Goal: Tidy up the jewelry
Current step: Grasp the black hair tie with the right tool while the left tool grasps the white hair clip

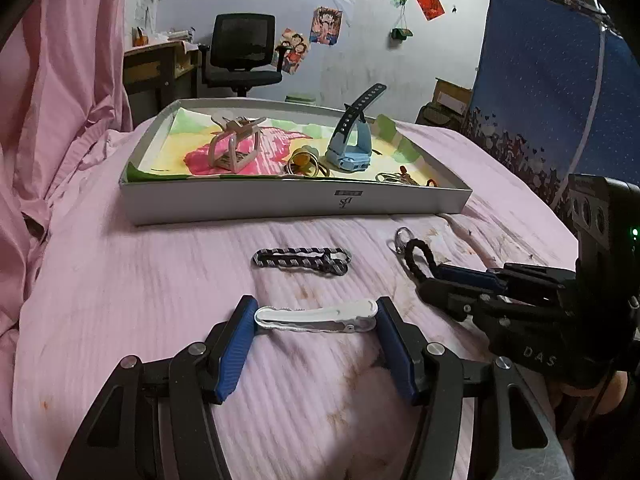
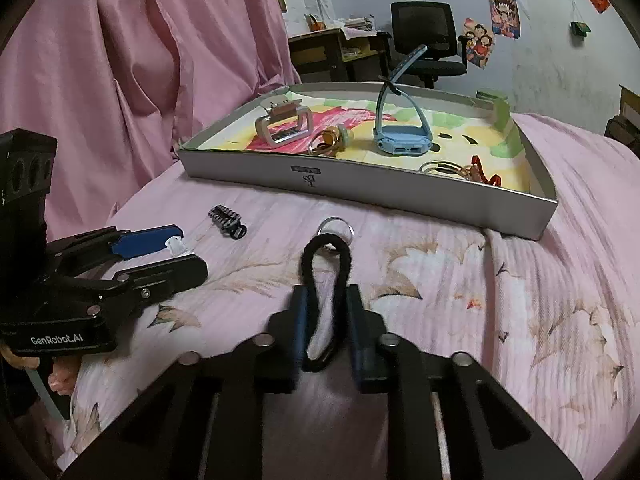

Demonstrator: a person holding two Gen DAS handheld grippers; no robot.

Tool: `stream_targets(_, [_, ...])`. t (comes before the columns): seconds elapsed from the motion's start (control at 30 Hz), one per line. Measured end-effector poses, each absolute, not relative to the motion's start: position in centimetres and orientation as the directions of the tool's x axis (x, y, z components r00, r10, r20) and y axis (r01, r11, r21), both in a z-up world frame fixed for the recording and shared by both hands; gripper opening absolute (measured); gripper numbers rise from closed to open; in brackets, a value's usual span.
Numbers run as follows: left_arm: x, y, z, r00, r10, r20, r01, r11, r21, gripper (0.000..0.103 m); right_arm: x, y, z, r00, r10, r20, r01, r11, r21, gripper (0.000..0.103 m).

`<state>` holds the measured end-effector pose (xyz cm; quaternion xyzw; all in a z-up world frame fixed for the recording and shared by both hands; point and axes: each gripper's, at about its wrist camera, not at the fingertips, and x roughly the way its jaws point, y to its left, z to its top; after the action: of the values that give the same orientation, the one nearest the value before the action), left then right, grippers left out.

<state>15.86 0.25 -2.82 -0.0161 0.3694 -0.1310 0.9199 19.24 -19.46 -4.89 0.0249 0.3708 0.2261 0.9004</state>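
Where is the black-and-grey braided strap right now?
The black-and-grey braided strap lies on the pink bedspread, loose, between the grey cardboard tray and the left tongs, which bracket a white hair clip.

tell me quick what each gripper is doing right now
Left gripper: shut on the white hair clip, end to end.
Right gripper: shut on the black cord loop.

One tray [image 1: 296, 200], one watch [image 1: 350, 152], two hair clips [image 1: 316, 316] [image 1: 234, 148].
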Motion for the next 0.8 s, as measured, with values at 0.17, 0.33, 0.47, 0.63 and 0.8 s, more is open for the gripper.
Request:
stream_targets(0.17, [14.7, 0.3, -2.5, 0.726, -0.243, -0.644, 0.221, 0.968, -0.117, 0.058, 18.7, -19.6, -4.5, 0.637, 0.43, -0.639, -0.396, 0.895, 0.206, 0.009])
stream_targets(0.33, [13.6, 0.6, -1.9, 0.764, -0.229, -0.603, 0.202, 0.973, -0.113, 0.058, 18.0, -20.1, -3.7, 0.676, 0.433, -0.596, -0.396, 0.896, 0.202, 0.009])
stream_targets(0.47, [13.1, 0.8, -1.3, 0.795, -0.211, -0.569, 0.186, 0.977, -0.104, 0.058, 17.5, -20.4, -2.9, 0.712, 0.433, -0.553, -0.394, 0.898, 0.196, 0.009])
stream_targets(0.63, [12.4, 0.5, -0.6, 0.83, -0.186, -0.527, 0.174, 0.982, -0.072, 0.058, 16.8, -20.6, -1.9, 0.756, 0.427, -0.496, -0.392, 0.902, 0.179, 0.009])
stream_targets(0.8, [11.9, 0.3, 1.2, 0.879, -0.155, -0.45, 0.149, 0.988, -0.049, 0.058, 16.3, -21.1, -0.5, 0.807, 0.411, -0.424, -0.378, 0.911, 0.165, 0.009])
